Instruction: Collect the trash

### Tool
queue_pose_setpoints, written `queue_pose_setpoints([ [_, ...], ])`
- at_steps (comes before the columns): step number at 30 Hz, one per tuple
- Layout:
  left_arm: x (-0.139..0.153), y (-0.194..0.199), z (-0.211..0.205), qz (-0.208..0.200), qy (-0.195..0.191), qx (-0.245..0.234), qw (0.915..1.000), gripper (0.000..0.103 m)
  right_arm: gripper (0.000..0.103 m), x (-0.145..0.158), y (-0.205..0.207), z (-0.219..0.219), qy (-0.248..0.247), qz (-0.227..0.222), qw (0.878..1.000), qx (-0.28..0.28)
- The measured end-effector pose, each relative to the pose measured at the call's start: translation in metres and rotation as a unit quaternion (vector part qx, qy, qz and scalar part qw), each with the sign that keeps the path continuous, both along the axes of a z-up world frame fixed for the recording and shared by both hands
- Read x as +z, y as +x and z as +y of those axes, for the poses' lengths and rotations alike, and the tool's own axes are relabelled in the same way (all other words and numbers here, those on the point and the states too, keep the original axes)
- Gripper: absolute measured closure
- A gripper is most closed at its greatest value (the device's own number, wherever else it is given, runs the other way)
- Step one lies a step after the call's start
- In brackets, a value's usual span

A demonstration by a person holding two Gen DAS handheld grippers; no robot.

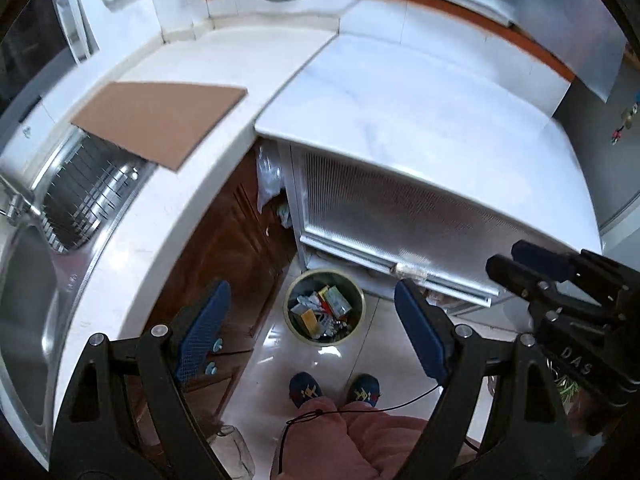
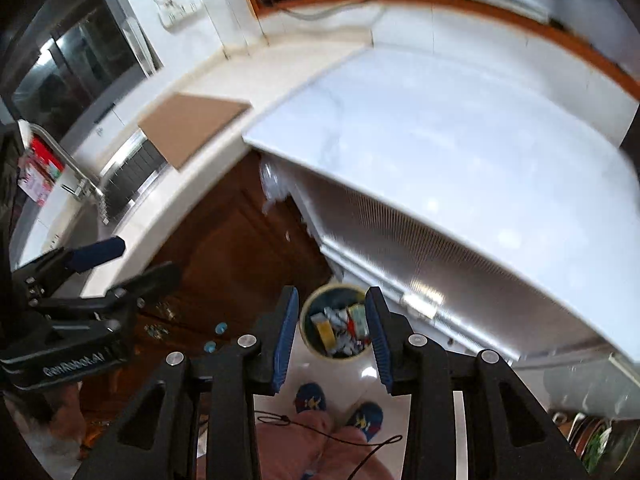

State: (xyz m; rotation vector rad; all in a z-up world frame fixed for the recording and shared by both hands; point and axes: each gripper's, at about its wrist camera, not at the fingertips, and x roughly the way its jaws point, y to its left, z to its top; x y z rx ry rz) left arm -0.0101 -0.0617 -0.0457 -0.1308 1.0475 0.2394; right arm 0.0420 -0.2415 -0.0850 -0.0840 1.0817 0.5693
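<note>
A round bin (image 1: 287, 309) stands on the tiled floor below, with several wrappers and cartons (image 1: 324, 308) in it. My left gripper (image 1: 312, 328) hangs high above it, open wide, with nothing between its blue pads (image 1: 204, 332). The right gripper (image 1: 508, 260) shows at the right edge of this view. In the right wrist view the bin (image 2: 305, 334) lies far below, framed by the right gripper (image 2: 332, 340), whose jaws stand partly apart and empty. The left gripper (image 2: 128, 260) is at the left there, open.
A cardboard sheet (image 1: 160, 120) lies on the white counter (image 1: 132, 248), partly over a dish rack (image 1: 88, 196) beside the steel sink (image 1: 24, 300). A white marble-look tabletop (image 1: 420, 120) juts out at the right. A person's slippered feet (image 1: 306, 390) stand near the bin. A red packet (image 2: 40, 168) sits by the tap.
</note>
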Motion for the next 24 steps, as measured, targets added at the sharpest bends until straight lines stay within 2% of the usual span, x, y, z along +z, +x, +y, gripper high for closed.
queue_pose_setpoints([
  [5,0.045,-0.004,-0.011,-0.036,0.011,0.011,0.9992,0.021,0.063,0.052,-0.002,-0.010,0.024,-0.032,0.999,-0.005],
  [14,0.096,0.000,-0.009,-0.077,0.026,0.023,0.9964,0.021,0.057,0.118,-0.010,-0.017,0.047,-0.084,0.995,-0.035],
  [19,0.109,0.009,-0.002,-0.094,0.051,0.019,0.9941,0.021,0.057,0.136,-0.011,-0.012,0.045,-0.103,0.992,-0.059],
  [24,0.118,0.018,0.004,-0.105,0.059,0.004,0.9928,0.021,0.054,0.143,-0.008,-0.005,0.045,-0.111,0.989,-0.087],
])
